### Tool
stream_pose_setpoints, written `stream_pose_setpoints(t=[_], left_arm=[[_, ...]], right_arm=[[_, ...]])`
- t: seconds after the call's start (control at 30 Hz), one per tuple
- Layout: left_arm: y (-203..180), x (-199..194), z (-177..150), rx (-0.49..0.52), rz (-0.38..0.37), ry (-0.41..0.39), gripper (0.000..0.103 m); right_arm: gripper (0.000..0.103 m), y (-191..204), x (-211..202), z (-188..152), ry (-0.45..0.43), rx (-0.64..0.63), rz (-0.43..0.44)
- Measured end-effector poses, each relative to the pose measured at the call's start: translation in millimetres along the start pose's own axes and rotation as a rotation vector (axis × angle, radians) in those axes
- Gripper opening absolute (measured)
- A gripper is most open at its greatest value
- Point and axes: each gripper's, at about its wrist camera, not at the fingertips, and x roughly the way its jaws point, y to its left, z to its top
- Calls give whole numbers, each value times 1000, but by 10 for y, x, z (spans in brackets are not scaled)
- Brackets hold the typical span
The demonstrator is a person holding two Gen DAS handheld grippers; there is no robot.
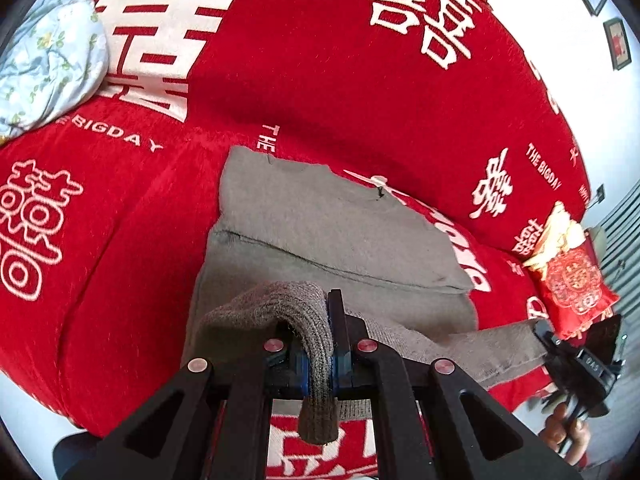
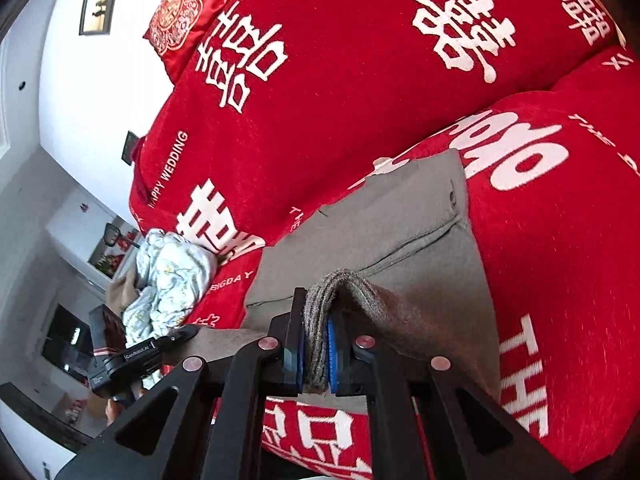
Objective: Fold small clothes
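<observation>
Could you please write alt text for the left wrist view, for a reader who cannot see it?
The left gripper is shut on the ribbed hem of a grey garment spread on a red sofa cover; the right gripper pinches the hem further along.

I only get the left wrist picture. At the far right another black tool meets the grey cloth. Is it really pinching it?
Observer: Yes. The right wrist view shows the right gripper shut on the grey garment, with ribbed hem bunched between its blue pads.
Operator: Is anything hiding by that flowery bundle?
Observer: A brown cloth peeks out beside the floral bundle.
Operator: Any sofa words I'm missing?
Observer: "HAPPY WEDDING" is printed on the red cover.
</observation>
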Motion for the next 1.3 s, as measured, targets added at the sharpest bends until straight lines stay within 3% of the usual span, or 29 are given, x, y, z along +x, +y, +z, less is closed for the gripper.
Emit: stream_pose_setpoints(t=[0.2, 1.3], left_arm=[[-57, 151, 87, 28, 44, 4, 7], [-116, 599, 754, 21, 79, 15, 7]], right_arm=[[9, -3, 131, 137, 13, -10, -42], [9, 28, 695, 745, 2, -58, -211]])
